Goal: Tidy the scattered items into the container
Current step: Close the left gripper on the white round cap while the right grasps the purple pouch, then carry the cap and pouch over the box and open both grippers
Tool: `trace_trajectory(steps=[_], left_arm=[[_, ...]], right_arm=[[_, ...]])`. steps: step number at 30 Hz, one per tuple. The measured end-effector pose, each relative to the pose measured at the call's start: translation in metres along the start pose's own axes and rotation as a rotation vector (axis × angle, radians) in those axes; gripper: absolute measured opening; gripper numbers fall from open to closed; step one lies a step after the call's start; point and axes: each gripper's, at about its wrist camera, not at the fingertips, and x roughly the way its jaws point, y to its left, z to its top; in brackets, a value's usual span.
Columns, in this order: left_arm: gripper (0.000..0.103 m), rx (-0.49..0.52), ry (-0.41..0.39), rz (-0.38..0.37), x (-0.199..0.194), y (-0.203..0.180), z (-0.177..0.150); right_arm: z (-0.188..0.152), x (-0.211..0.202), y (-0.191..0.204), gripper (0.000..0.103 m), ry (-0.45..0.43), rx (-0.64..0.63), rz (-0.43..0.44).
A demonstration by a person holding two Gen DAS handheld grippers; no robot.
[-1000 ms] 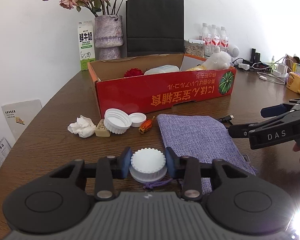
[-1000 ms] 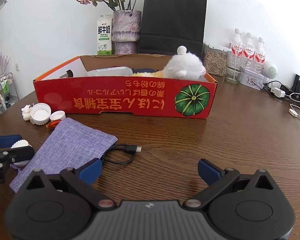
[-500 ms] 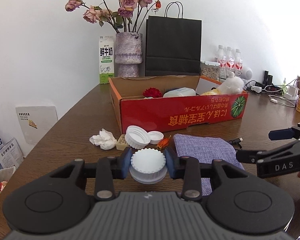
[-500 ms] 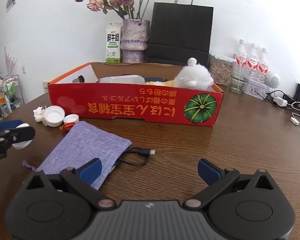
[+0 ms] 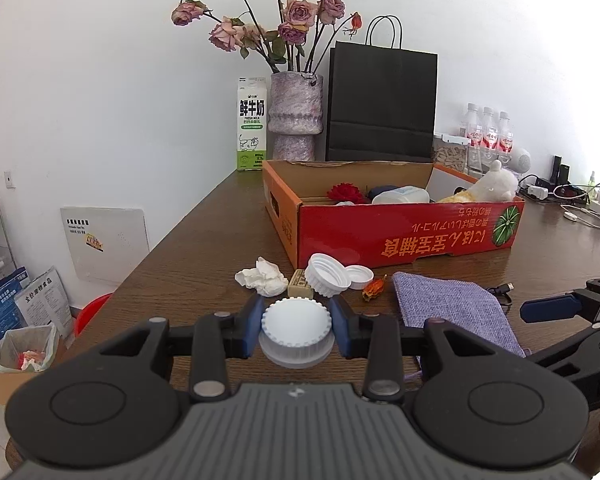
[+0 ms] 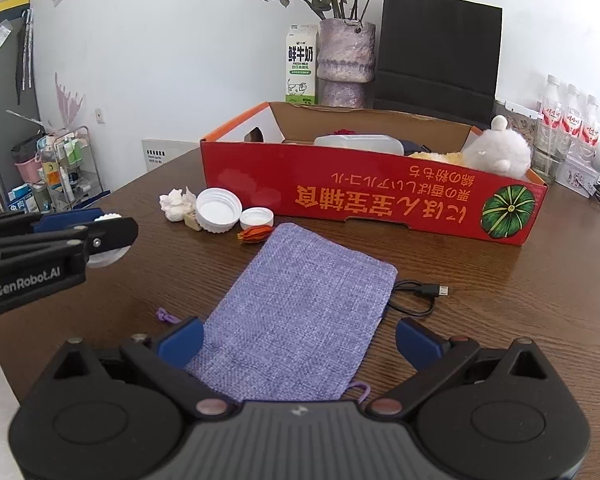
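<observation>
The left gripper (image 5: 297, 326) is clamped on a white ribbed lid (image 5: 296, 330), pads bearing on opposite sides of its rim, at lower centre of the left wrist view; the lid appears clear of the table (image 5: 204, 248), though the angle leaves this uncertain. Held level by the rim, it is judged ready for carrying to the red cardboard box (image 5: 404, 236), which sits at centre right with its top open. The near wall is the edge to clear; open floor shows at the box's left end, beside the red flower (image 5: 345, 193). The right gripper (image 6: 298, 346) stands spread wide and empty at the bottom of its own view, over the purple cloth pouch (image 6: 300, 312). Two more white caps (image 6: 232, 213), a crumpled tissue (image 6: 175, 204) and a black cable (image 6: 420, 296) remain outside the box.
</observation>
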Motion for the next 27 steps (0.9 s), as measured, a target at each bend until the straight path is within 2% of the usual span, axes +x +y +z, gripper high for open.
trace_trajectory(steps=[7,11,12,17,19,22,27], left_arm=[[0.037,-0.017,0.008,0.001,0.000,0.004,-0.004],[0.037,-0.023,0.011,0.003,0.000,0.006,-0.005],[0.037,-0.024,0.012,0.003,0.000,0.007,-0.005],[0.037,-0.022,0.013,0.002,0.000,0.007,-0.006],[0.037,-0.022,0.013,0.001,0.000,0.006,-0.006],[0.037,-0.020,0.013,0.000,0.000,0.005,-0.006],[0.037,-0.013,0.006,-0.006,-0.002,0.002,-0.005]], right_arm=[[-0.001,0.011,0.004,0.103,0.030,0.009,0.020],[-0.005,0.010,0.007,0.103,0.014,-0.009,0.025],[-0.005,0.008,0.007,0.098,0.006,-0.009,0.030],[-0.005,-0.001,0.003,0.056,-0.026,-0.002,0.034],[-0.006,-0.003,0.001,0.027,-0.032,0.003,0.036],[-0.009,-0.007,-0.003,0.015,-0.041,0.008,0.061],[-0.011,-0.018,-0.007,0.014,-0.091,0.013,0.072]])
